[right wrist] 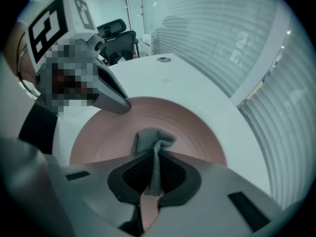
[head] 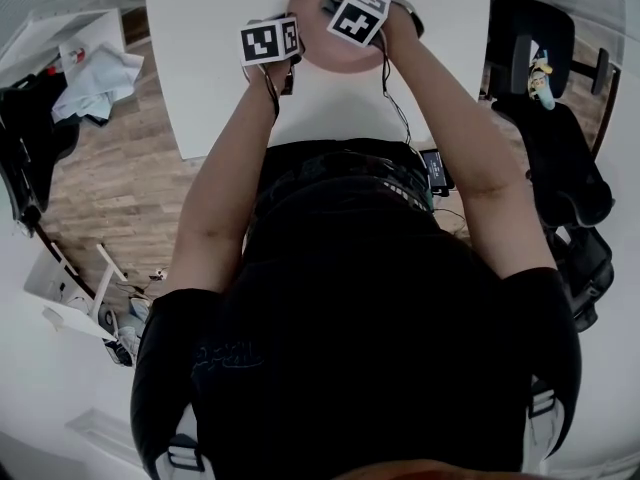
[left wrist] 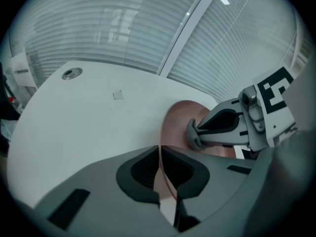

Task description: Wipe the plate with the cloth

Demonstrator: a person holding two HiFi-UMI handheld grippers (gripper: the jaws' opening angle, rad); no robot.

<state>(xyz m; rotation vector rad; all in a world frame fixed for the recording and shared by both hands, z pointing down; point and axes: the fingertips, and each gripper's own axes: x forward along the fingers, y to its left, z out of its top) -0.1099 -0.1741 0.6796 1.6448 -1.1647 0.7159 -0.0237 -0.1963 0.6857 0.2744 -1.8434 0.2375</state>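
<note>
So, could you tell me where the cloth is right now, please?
In the right gripper view the grey cloth is pinched in the right hand-held gripper, bunched end on the pink plate, near the left hand-held gripper clamping its rim.

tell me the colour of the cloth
Grey cloth, best seen in the right gripper view.

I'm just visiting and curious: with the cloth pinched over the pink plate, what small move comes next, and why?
Probably sweep the right gripper sideways across the plate. Its jaws pinch the grey cloth, bunched over the plate's middle, and the left gripper clamps the rim, steadying it.
</note>
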